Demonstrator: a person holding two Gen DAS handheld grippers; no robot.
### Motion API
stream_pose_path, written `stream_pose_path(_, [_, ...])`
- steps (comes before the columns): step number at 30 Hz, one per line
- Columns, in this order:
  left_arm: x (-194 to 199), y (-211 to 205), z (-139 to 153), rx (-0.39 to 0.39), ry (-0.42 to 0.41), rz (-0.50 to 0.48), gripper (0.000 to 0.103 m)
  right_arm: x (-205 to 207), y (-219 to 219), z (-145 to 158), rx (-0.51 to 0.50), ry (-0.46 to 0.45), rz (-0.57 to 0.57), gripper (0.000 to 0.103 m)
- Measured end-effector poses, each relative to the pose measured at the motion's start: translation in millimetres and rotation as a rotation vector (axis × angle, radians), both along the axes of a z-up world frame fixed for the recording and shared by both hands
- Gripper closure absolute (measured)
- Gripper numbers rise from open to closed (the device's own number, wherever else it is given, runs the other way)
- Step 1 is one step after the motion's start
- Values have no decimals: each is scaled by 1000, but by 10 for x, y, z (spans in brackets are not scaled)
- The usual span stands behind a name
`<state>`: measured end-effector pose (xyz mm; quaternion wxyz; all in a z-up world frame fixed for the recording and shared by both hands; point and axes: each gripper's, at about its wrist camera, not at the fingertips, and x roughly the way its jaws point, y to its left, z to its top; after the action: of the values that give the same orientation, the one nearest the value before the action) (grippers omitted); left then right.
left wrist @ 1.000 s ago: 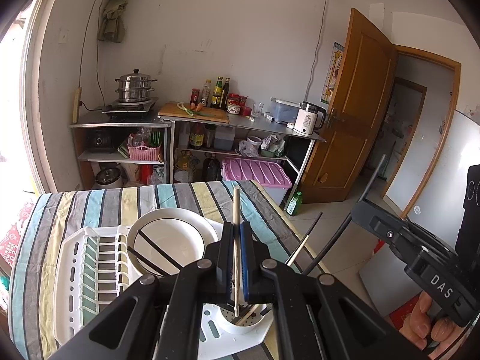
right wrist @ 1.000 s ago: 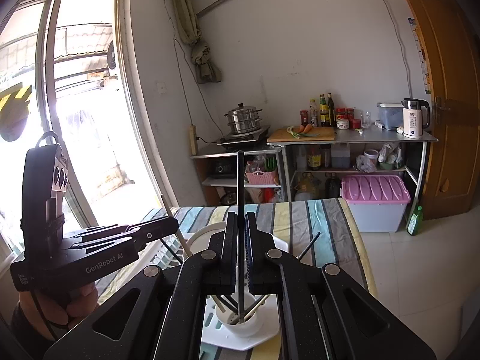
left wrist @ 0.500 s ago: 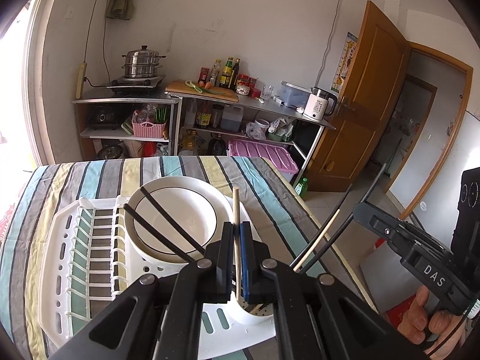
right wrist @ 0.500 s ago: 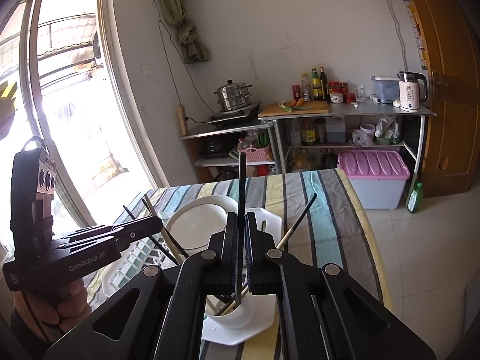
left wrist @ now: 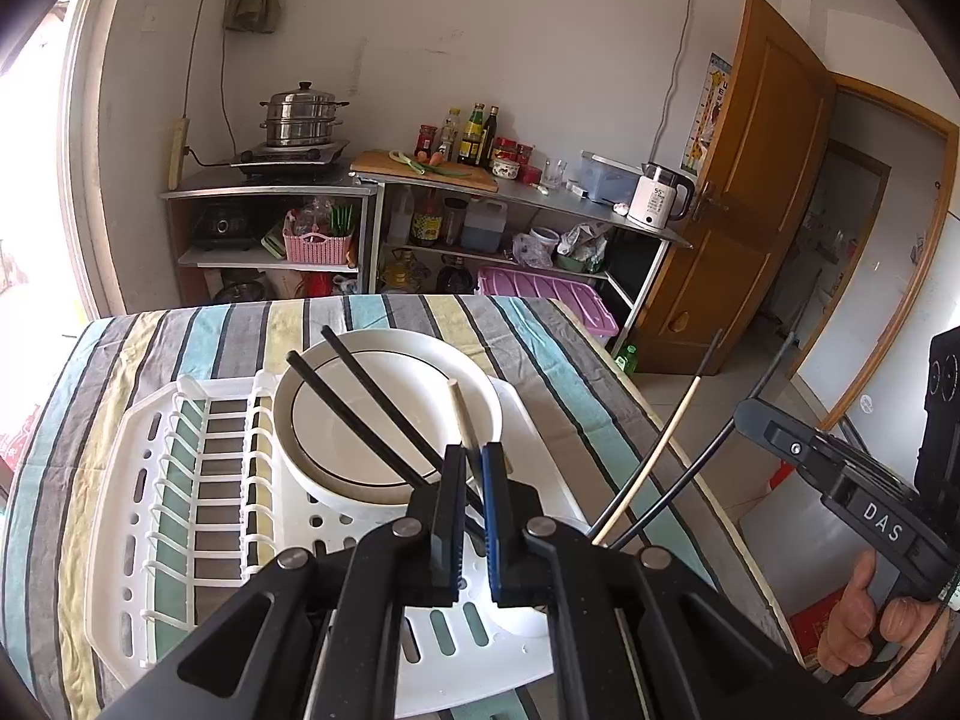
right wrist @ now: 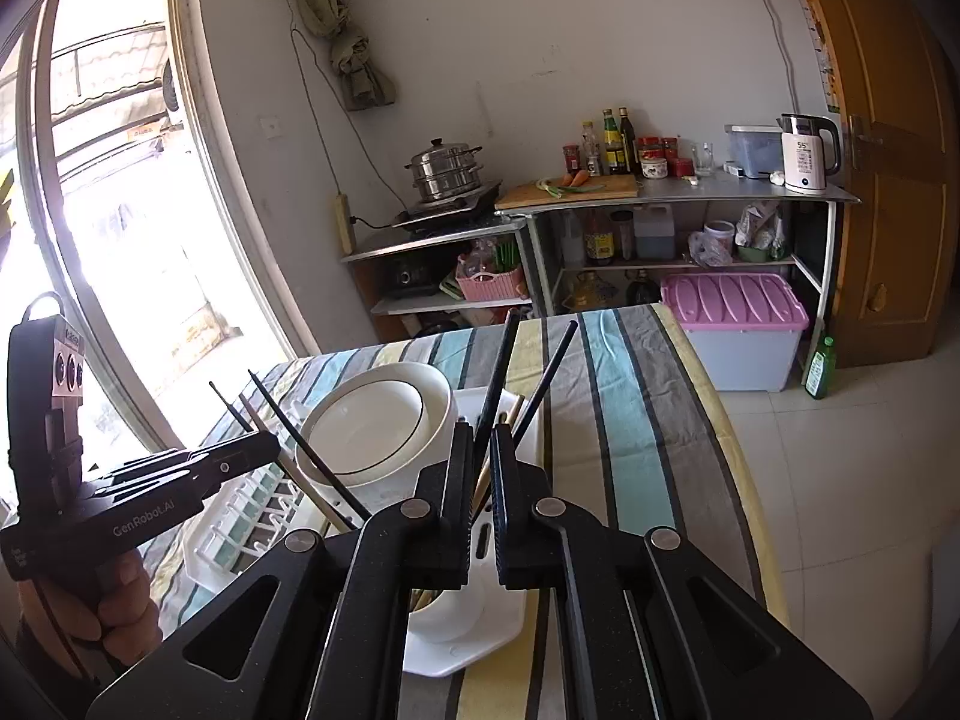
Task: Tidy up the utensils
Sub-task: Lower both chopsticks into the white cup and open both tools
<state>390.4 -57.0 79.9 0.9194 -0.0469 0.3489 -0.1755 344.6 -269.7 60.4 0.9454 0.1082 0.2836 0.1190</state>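
My left gripper (left wrist: 474, 462) is shut on a pale wooden chopstick (left wrist: 459, 408), whose lower end goes down towards the white utensil cup (left wrist: 528, 621) at the corner of the dish rack (left wrist: 198, 480). My right gripper (right wrist: 480, 438) is shut on a black chopstick (right wrist: 501, 372) that also reaches down into the cup (right wrist: 447, 612). Several more chopsticks lean out of the cup: two black ones (left wrist: 360, 408) across the white bowl (left wrist: 336, 450), and one wood-and-black one (left wrist: 654, 462) to the right. The cup's inside is hidden behind the gripper bodies.
The rack stands on a table with a striped cloth (left wrist: 570, 372), whose right edge drops to a tiled floor. Behind it are metal shelves with a steamer pot (left wrist: 300, 117), bottles, a kettle (left wrist: 657, 201) and a pink-lidded bin (right wrist: 735, 312). A hand (left wrist: 864, 618) holds each gripper.
Both grippers have sunk towards the rack, each still with its chopstick, and both chopsticks now reach deeper into the white cup. The bowl and rack appear larger and nearer.
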Motion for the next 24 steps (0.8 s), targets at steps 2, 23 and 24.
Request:
stream_pose_path(2, [-10, -7, 11, 10, -3, 10, 97, -6, 9, 2, -11, 7, 2, 97])
stream_pose_path(23, [-887, 154, 12, 56, -70, 17, 97, -778, 121, -38, -73, -29, 22, 89])
stream_pose_path(24, [-971, 161, -6, 58, -74, 16, 97, -856, 141, -48, -78, -32, 24, 89])
